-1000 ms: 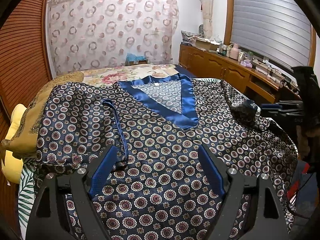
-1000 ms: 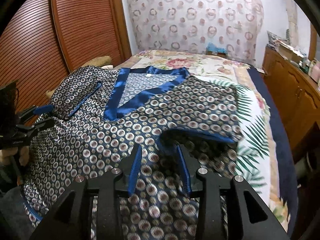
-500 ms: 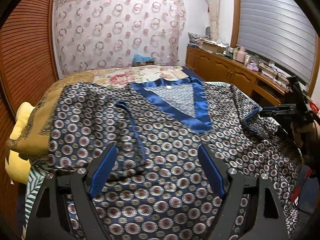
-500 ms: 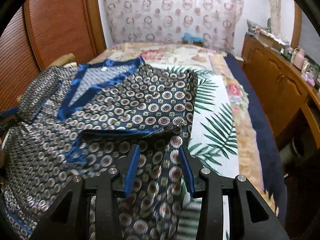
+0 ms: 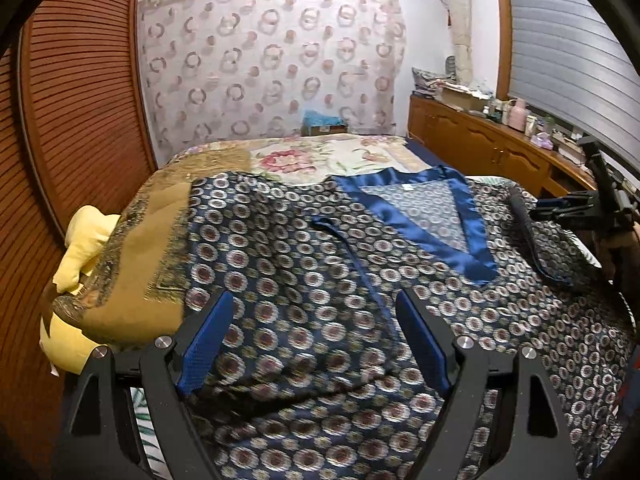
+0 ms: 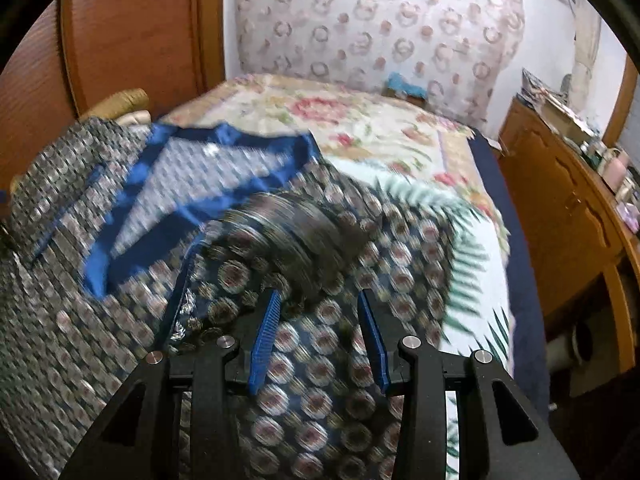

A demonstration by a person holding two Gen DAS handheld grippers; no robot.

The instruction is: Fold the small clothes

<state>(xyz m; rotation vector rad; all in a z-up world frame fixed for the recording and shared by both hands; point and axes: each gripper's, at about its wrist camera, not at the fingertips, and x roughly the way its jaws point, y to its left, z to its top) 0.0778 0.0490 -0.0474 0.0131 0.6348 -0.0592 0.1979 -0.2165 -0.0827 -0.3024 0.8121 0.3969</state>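
Your left gripper (image 5: 316,340) hangs wide open over the patterned robe (image 5: 320,280), gripping nothing. The robe lies spread flat across the bed (image 5: 320,156), its blue satin collar (image 5: 472,236) toward the far end. Your right gripper (image 6: 318,336) stands partly open above a blurred, bunched fold of the robe; its pads grip no cloth

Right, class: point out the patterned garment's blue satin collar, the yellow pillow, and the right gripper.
blue satin collar (image 5: 474,236): left wrist view, on its right-hand band.
yellow pillow (image 5: 86,232): left wrist view, on its upper lobe at the bed's left edge.
right gripper (image 6: 318,300): right wrist view, midway between the blue fingertips.
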